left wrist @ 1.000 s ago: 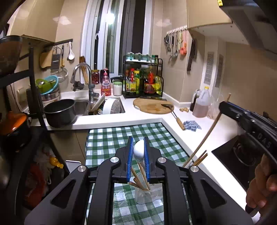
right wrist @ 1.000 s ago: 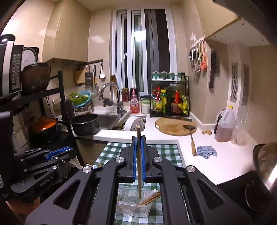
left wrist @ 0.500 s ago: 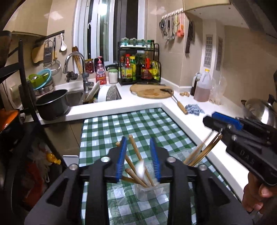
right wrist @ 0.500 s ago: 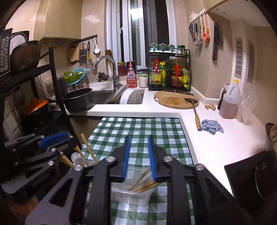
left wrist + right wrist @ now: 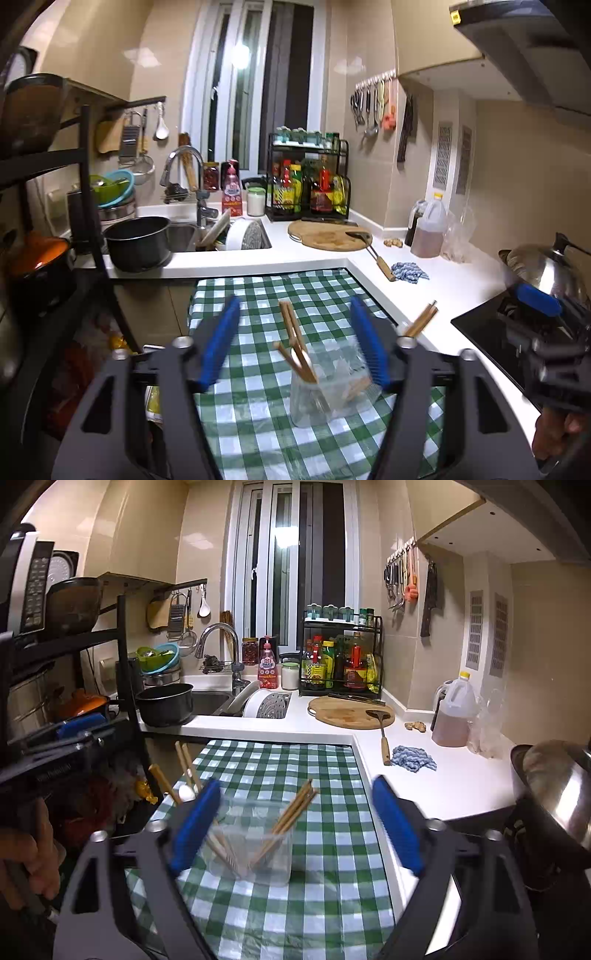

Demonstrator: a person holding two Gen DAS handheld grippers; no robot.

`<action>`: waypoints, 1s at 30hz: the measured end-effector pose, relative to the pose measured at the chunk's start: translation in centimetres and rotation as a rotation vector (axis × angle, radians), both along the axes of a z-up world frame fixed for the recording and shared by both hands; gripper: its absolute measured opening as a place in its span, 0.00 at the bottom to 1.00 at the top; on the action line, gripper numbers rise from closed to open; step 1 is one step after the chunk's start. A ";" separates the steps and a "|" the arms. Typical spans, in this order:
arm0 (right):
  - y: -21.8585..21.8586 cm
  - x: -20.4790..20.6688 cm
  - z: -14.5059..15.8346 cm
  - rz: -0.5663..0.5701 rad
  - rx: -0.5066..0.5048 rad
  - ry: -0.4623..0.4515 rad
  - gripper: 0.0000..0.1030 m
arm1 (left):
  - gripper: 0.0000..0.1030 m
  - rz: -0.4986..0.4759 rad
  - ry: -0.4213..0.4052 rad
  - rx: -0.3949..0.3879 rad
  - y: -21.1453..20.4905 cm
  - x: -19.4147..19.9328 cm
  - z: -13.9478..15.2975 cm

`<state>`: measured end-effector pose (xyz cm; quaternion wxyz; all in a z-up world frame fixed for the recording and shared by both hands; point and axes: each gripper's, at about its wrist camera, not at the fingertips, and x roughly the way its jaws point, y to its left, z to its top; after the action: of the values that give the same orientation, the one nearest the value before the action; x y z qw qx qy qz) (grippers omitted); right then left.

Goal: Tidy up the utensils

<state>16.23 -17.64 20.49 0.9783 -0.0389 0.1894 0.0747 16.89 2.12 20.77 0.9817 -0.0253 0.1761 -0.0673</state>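
A clear plastic container [image 5: 325, 391] stands on the green checked cloth [image 5: 266, 291]. Wooden chopsticks [image 5: 295, 343] lean in its left part, together with a white spoon, and more chopsticks [image 5: 421, 319] stick out on its right. My left gripper [image 5: 293, 341] is wide open and empty, above and just behind the container. In the right wrist view the container [image 5: 255, 842] holds chopsticks [image 5: 291, 816], with other chopsticks and the white spoon [image 5: 186, 792] at its left. My right gripper [image 5: 295, 827] is wide open and empty around it.
A white counter [image 5: 443, 284] runs along the right with a blue rag [image 5: 408, 271], a spatula, a cutting board [image 5: 328, 234] and a black stove top [image 5: 491, 332]. A sink and black pot [image 5: 138, 242] sit behind. A black shelf rack [image 5: 74, 701] stands left.
Both grippers opened wide: the left let go of the white spoon, the right let go of a chopstick, and both pieces now rest in the container. Both grippers pulled back and up.
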 end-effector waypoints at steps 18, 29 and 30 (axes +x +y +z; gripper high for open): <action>-1.7 -1.3 -6.5 -0.079 -0.017 0.081 0.95 | 0.92 0.139 0.132 -0.046 -0.4 -4.5 -9.1; -1.0 -1.0 -9.3 -0.097 -0.034 0.095 0.95 | 0.92 0.155 0.145 -0.029 -0.7 -3.9 -10.6; -1.0 -1.1 -9.3 -0.096 -0.034 0.091 0.95 | 0.92 0.154 0.147 -0.030 -0.7 -3.9 -10.6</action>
<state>15.18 -18.63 11.19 0.9703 -0.0428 0.2367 0.0260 13.02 1.38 10.12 0.9679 -0.0583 0.2442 0.0075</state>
